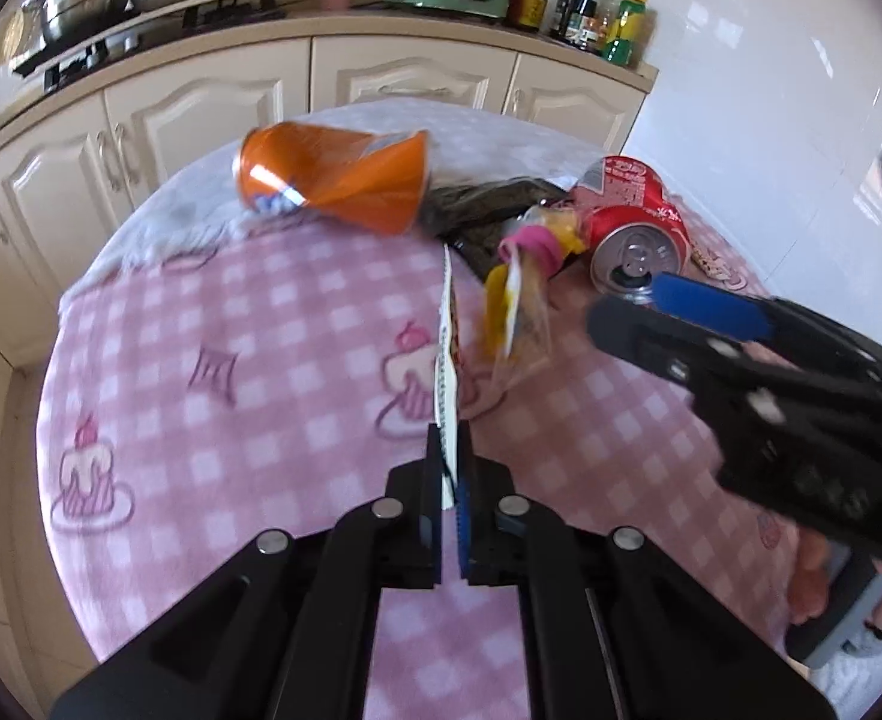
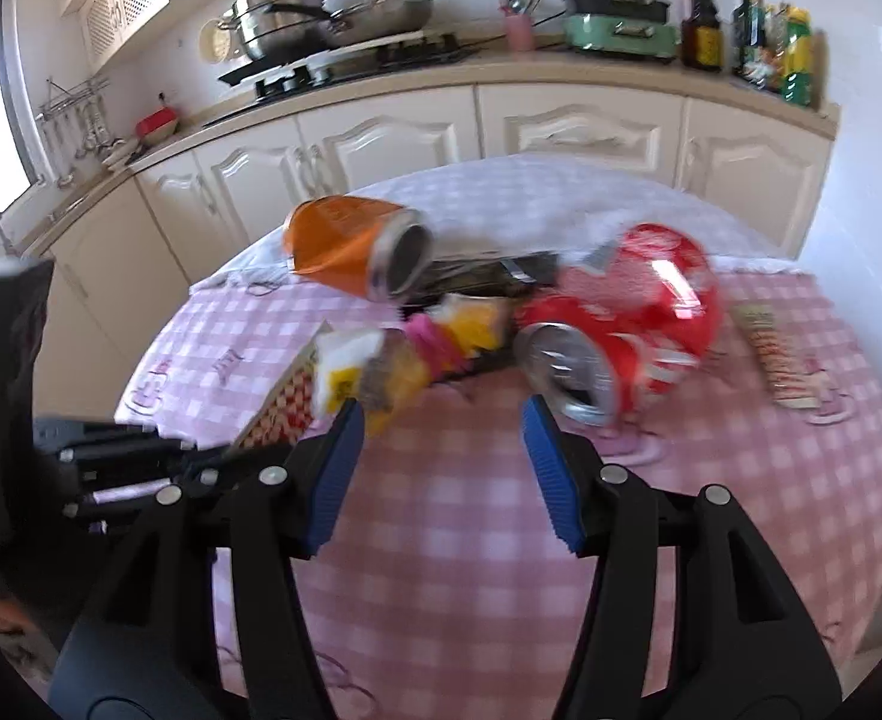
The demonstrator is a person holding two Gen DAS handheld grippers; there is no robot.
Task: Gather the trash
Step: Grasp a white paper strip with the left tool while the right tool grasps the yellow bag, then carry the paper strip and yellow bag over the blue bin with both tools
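My left gripper (image 1: 450, 450) is shut on a flat red-checked wrapper (image 1: 446, 360), seen edge-on; the wrapper also shows in the right wrist view (image 2: 288, 402). A yellow and pink snack wrapper (image 1: 522, 288) lies past it. A crushed orange can (image 1: 333, 177) and a crushed red can (image 1: 636, 222) lie on the pink checked tablecloth (image 1: 261, 324). My right gripper (image 2: 438, 420) is open and empty, just short of the red can (image 2: 621, 324) and the yellow wrapper (image 2: 417, 360). It shows from the side in the left wrist view (image 1: 639, 300).
A dark wrapper (image 1: 489, 204) lies between the cans. A small striped wrapper (image 2: 777, 354) lies at the table's right. Behind the table stand cream cabinets (image 2: 381, 138) and a counter with pots (image 2: 297, 18), a green appliance (image 2: 615, 18) and bottles (image 2: 771, 54).
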